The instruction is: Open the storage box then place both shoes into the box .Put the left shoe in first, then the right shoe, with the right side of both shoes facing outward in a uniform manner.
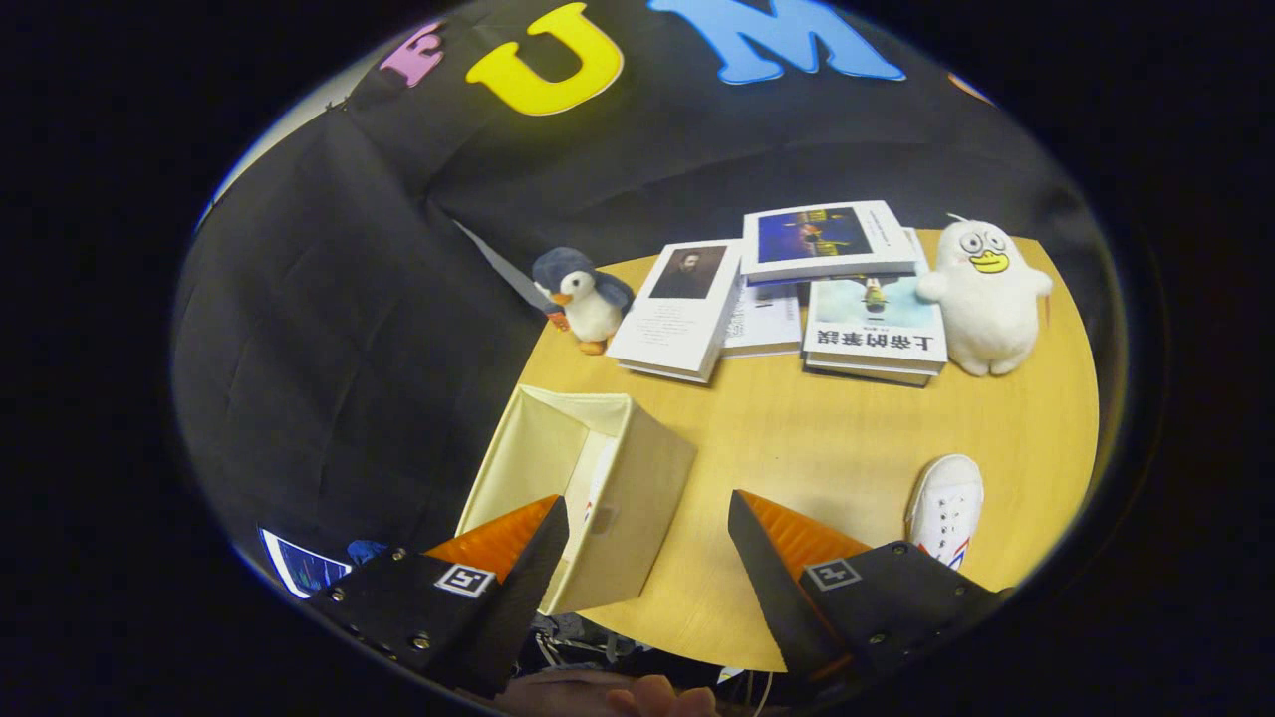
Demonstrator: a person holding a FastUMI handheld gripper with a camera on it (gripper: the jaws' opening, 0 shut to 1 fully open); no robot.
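Even, fairly bright overhead light falls on the desk [827,428], leaving only soft, short shadows under the books [777,289] and plush toys, while strong fisheye bending curves the desk's far edge from 12 to 3 o'clock and the spread claw [647,518] fingers look slightly soft.

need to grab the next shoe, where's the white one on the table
In the gripper view, the white shoe lies on the wooden table, just beyond the right finger of the open gripper, nearer than the white plush toy.
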